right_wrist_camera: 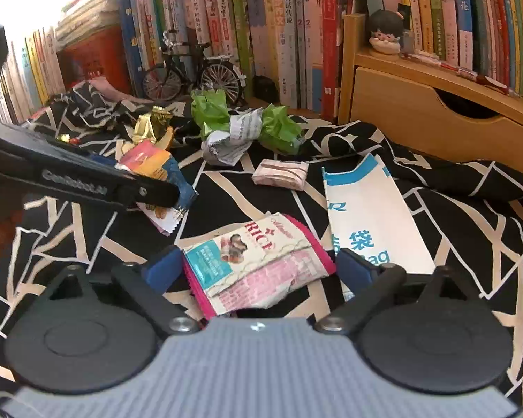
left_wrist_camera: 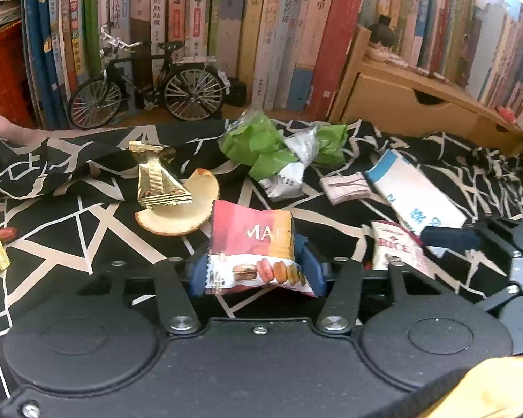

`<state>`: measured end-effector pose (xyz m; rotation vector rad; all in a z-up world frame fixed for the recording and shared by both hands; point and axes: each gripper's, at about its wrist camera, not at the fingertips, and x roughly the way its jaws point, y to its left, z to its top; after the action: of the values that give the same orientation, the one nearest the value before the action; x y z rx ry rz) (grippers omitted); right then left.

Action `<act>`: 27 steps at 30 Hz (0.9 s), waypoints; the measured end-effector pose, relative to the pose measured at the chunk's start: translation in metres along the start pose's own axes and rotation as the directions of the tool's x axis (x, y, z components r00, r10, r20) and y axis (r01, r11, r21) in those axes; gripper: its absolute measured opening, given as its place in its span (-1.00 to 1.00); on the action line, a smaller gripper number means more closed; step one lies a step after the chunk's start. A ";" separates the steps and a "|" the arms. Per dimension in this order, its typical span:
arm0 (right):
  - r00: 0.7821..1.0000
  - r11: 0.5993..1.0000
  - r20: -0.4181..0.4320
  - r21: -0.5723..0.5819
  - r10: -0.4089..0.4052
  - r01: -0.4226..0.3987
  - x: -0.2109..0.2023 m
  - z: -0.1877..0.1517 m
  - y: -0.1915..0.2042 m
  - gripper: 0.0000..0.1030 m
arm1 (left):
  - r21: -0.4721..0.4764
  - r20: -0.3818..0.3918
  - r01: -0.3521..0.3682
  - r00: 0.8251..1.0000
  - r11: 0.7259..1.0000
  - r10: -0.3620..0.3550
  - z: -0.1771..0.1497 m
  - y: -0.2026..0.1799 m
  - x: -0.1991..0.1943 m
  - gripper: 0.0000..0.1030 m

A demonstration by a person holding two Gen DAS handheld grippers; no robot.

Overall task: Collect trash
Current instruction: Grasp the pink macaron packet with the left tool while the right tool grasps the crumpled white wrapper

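From the left wrist, the left gripper (left_wrist_camera: 254, 271) pinches the macaron wrapper (left_wrist_camera: 252, 250) on the patterned cloth (left_wrist_camera: 69, 244) — pads pressing its sides, ready to lift. From the right wrist, the right gripper (right_wrist_camera: 258, 268) straddles the near rice wrapper (right_wrist_camera: 258, 261) — jaws wide, seemingly not yet squeezing it.

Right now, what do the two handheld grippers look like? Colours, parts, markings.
Left gripper: black body, two round black discs, black linkage arms with silver screws, blue finger pads. The right wrist view shows white "GenRobot.AI" lettering on its side. Right gripper: the same black discs, linkages and blue fingers, but with a ribbed grey centre body. No cables visible.
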<state>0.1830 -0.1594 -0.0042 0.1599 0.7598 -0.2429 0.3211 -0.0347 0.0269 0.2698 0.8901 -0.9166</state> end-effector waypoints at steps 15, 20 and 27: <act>0.999 1.000 0.040 0.014 -0.022 0.021 -0.009 -0.002 0.006 -0.02 | -0.057 0.060 0.012 0.998 0.998 -0.008 -0.008 0.002 -0.036 -0.14; 0.996 1.000 0.086 -0.002 -0.021 0.022 -0.022 -0.003 0.014 -0.16 | -0.075 0.066 0.008 0.998 0.997 -0.003 -0.013 0.005 -0.047 -0.14; 0.988 0.999 0.151 -0.047 -0.008 0.015 -0.046 -0.003 0.028 -0.17 | -0.119 0.087 0.006 0.996 0.993 0.005 -0.020 0.010 -0.064 -0.14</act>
<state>0.1565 -0.1243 0.0272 0.0910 0.6155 -0.2445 0.2995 0.0186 0.0617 0.1262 0.8607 -0.8660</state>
